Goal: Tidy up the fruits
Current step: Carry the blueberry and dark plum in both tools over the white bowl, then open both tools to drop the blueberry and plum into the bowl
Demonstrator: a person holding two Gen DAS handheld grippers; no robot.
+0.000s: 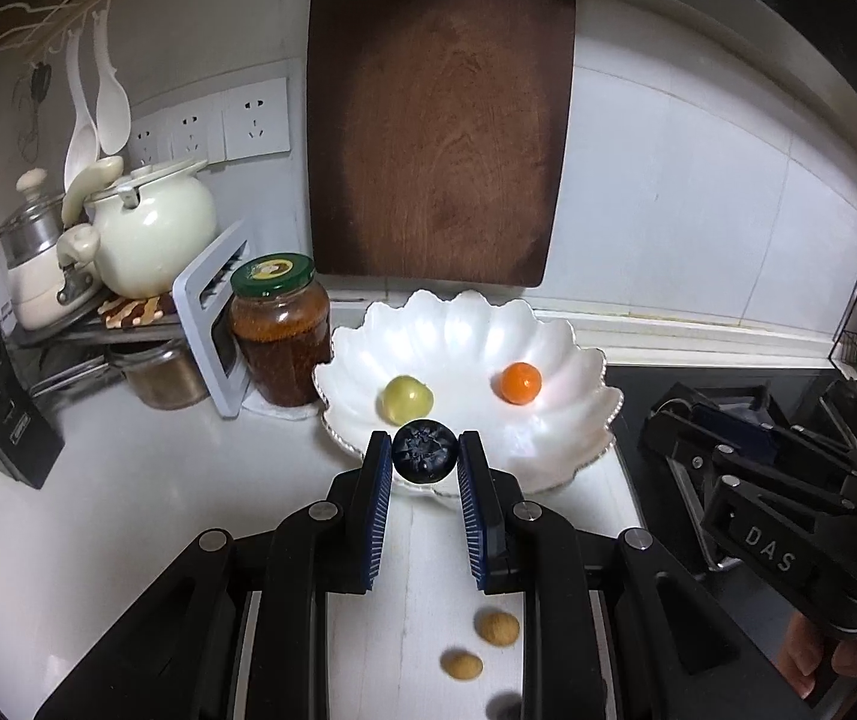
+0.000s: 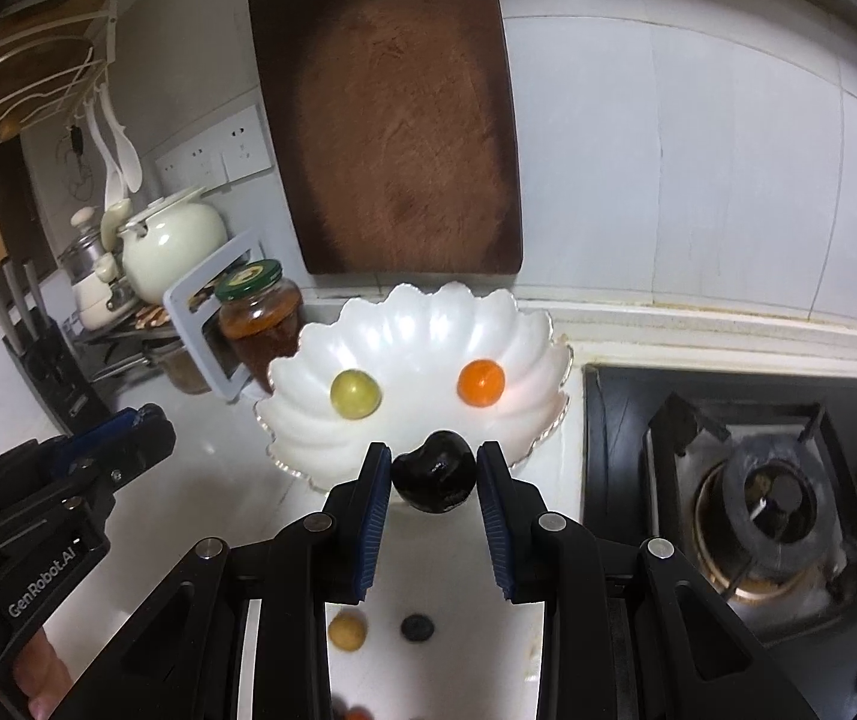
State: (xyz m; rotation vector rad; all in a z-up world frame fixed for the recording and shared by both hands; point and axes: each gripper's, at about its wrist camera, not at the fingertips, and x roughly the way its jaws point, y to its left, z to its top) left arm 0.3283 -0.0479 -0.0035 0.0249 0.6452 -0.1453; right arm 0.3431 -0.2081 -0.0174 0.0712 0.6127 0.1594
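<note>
The left gripper (image 1: 425, 456) squeezes a small round dark blueberry (image 1: 425, 454) just in front of the white shell-shaped bowl (image 1: 572, 420). Inside the bowl, a round green fruit (image 1: 407, 399) sits left and a small orange fruit (image 1: 520, 383) sits right. The right gripper (image 2: 433, 474) pinches a shiny dark plum (image 2: 434, 471) at the bowl's front edge, likely so both fruits can drop in.

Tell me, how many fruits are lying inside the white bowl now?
2: a green fruit on the bowl's left side, an orange fruit on its right. Both stay apart.
</note>
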